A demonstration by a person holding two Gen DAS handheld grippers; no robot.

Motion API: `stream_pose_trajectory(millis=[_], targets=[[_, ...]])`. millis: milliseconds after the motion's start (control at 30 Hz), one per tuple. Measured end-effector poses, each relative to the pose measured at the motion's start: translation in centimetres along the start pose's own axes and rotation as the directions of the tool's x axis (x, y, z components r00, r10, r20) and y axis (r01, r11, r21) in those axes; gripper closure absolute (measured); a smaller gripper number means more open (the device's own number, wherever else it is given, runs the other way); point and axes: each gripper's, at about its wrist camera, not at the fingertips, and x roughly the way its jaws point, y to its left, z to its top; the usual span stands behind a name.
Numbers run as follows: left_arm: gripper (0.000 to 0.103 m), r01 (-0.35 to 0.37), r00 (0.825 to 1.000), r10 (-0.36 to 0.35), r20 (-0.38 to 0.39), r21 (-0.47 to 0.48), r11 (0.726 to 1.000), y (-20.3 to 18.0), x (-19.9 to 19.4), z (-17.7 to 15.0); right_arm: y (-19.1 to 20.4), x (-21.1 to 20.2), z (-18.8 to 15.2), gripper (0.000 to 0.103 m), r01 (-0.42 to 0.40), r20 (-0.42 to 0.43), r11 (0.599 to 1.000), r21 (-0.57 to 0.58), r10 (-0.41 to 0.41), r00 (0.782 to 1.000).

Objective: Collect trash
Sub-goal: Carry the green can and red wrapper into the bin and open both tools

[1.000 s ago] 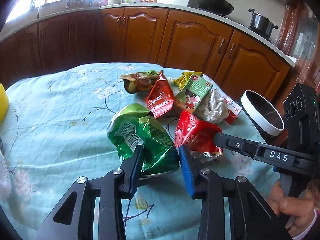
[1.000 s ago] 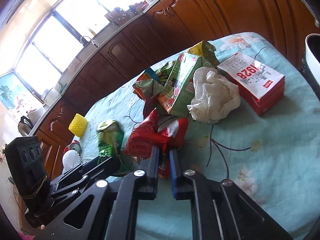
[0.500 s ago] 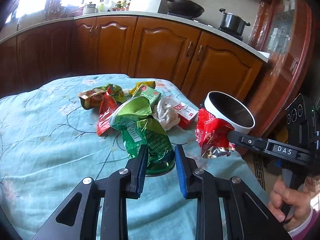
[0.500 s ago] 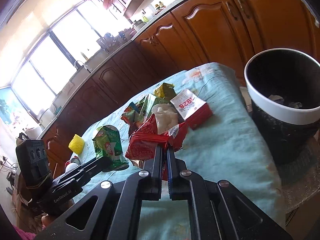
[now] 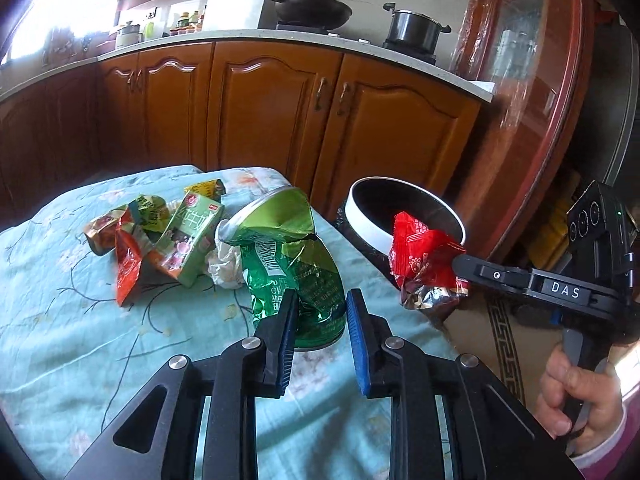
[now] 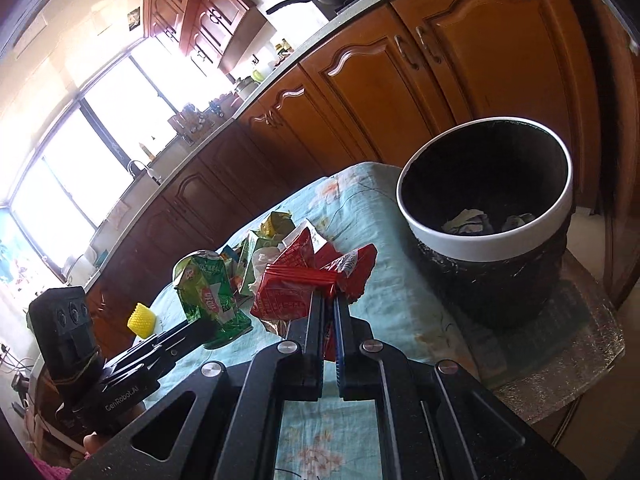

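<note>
My left gripper is shut on the lower end of a crumpled green snack bag, which stands upright between the blue pads above the table's right part. My right gripper is shut on a red snack wrapper and holds it in the air. From the left wrist, the red wrapper hangs in front of the rim of the trash bin. That bin is black with a white rim, stands off the table's far right corner, and has a few scraps inside.
Several wrappers, a green carton and a crumpled white tissue lie on the light blue flowered tablecloth. A yellow object sits far left. Wooden cabinets stand behind. A hand grips the right gripper's handle.
Both grippers have risen and swung right toward the bin, each carrying its bag off the table. The left jaws narrowed onto the green bag. The bin now looms larger.
</note>
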Motion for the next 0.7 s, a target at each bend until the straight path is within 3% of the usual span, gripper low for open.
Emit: stream_pose_trajectory(millis=[400,700], targets=[[0.081,0.042,0.999,-0.043,0.01,0.056,0.998,-2.8,2.4,1.9,-2.0,-1.9,0.9,0.099,0.031,0.047,0.999,0.02,-0.032,0.998],[0.081,0.097,0.995,-0.096,-0.015,0.093,0.991,-4.7,6.2,4.1,-4.8,-3.1,3.6,0.099,0.097,0.087,0.995,0.02,-0.099,0.991]])
